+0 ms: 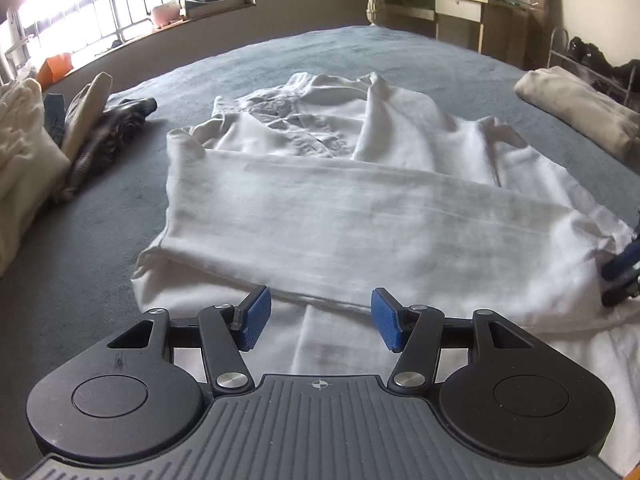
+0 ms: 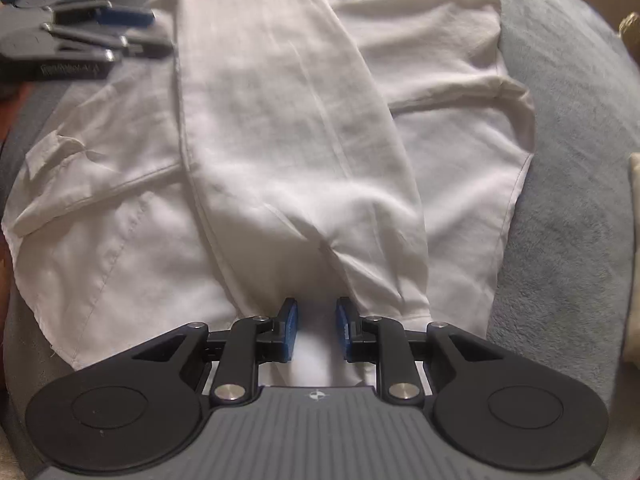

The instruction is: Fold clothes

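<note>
Shirt (image 1: 320,208) spread on grey bedcover (image 1: 100,240), filling centre of left wrist view; white, thin woven cloth, collar and grey print toward upper centre. One sleeve folded across body as a broad band, left to right. Left gripper (image 1: 320,318) at bottom centre, over near hem; jaws moderately wide, nothing between pads, cloth only beneath. Right gripper (image 1: 620,276) just visible at right edge, at shirt's side. Other clothes (image 1: 60,140) heaped at left, folded beige item (image 1: 580,108) at upper right, both well apart from shirt.

Right wrist view: same shirt seen from its side, folded sleeve running from top centre down to bottom centre. Right gripper (image 2: 316,330) at bottom centre, jaws narrow but parted, white cloth showing in gap; contact with pads not discernible, so read as not gripping. Left gripper (image 2: 132,28) in upper left, at shirt's edge, blurred.

Handling judgement: light, limp, no stiffness; will sag and crease when lifted, drag on plush cover rather than slide. Not fragile, not slippery. Best hold: pinch seamed edges, i.e. hem corners or side seam, where layers are doubled; two spaced grips needed to keep fold line straight. Loose sleeve likely to slip off if lifted fast.
</note>
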Demonstrator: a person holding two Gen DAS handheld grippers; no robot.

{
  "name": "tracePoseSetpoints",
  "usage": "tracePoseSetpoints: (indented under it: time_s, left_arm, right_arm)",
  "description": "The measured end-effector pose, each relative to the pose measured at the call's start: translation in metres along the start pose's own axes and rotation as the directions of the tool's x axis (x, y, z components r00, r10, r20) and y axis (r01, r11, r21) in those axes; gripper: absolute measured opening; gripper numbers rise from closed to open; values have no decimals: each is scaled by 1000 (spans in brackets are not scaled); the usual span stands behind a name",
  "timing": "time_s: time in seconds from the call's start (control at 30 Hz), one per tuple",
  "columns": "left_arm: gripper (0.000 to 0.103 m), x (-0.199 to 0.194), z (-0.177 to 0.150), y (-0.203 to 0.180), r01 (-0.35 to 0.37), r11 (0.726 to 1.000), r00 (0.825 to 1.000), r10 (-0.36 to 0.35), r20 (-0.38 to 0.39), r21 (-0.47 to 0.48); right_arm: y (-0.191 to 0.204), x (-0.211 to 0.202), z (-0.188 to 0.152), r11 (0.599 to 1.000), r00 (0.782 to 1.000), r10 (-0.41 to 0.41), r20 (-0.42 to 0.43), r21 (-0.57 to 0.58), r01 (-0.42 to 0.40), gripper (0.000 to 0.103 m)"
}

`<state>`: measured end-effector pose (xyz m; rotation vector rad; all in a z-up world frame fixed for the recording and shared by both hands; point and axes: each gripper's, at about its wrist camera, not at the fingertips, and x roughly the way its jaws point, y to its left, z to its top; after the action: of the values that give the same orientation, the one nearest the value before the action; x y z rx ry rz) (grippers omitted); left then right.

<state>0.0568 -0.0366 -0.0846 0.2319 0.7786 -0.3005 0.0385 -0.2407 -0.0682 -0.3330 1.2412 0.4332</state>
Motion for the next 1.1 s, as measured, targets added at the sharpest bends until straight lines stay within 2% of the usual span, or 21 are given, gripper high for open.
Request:
tracePoseSetpoints:
  time_s: [0.1,0.17,0.23,0.3,0.43,0.53,0.67,0.7,0.77,0.87,0.93,0.97,1.0,1.07,1.1]
  left_arm:
    - [56,-8,-4,-7,24,1000,1000,-25,15,19]
    - [56,-11,-5,-14,34,998,999,-34,13,50]
    - [56,-12,-6,-22,42,996,999,-43,8,74]
    - [56,-13,-7,-31,53,994,999,-53,3,94]
    - [56,-14,-8,-48,72,988,997,-74,7,138]
    - [56,-16,-11,-60,80,983,997,-82,6,164]
    - [56,-17,-14,-68,97,980,995,-98,-8,173]
    - [56,-17,-14,-70,99,980,995,-99,-10,175]
    - [56,-16,-15,-72,99,979,995,-99,-12,176]
    - [56,-13,-14,-74,101,980,995,-99,-15,171]
    - [56,-12,-12,-75,103,981,995,-102,-15,166]
    - [56,-12,-12,-76,103,981,995,-103,-14,166]
    - [56,-12,-12,-76,104,980,995,-103,-14,167]
    - [56,-12,-13,-77,103,980,995,-101,-17,168]
    - [56,-11,-13,-77,102,981,995,-100,-21,165]
  right_arm:
    - [-13,-36,-9,996,994,20,108,85,-29,23]
    - [-22,-55,-23,992,989,21,144,122,-38,24]
    - [-23,-61,-36,993,990,13,139,117,-29,28]
    - [-20,-63,-48,994,992,6,129,104,-20,36]
    - [-9,-53,-63,995,992,-2,124,101,-11,36]
    - [-10,-44,-65,990,990,22,139,134,-41,36]
    - [-16,-34,-66,982,992,15,121,187,-38,36]
    - [-23,-33,-67,969,991,41,128,235,-71,36]
    - [-39,-29,-72,919,981,116,157,357,-166,36]
    - [-64,-20,-81,807,959,190,208,523,-274,36]
    - [-74,-16,-88,740,945,221,242,589,-324,35]
    - [-78,-13,-91,709,937,234,260,614,-347,31]
    - [-81,-12,-94,686,931,244,273,630,-365,20]
    - [-80,-13,-98,676,925,256,280,633,-378,8]
    - [-79,-15,-100,681,925,253,285,626,-379,5]
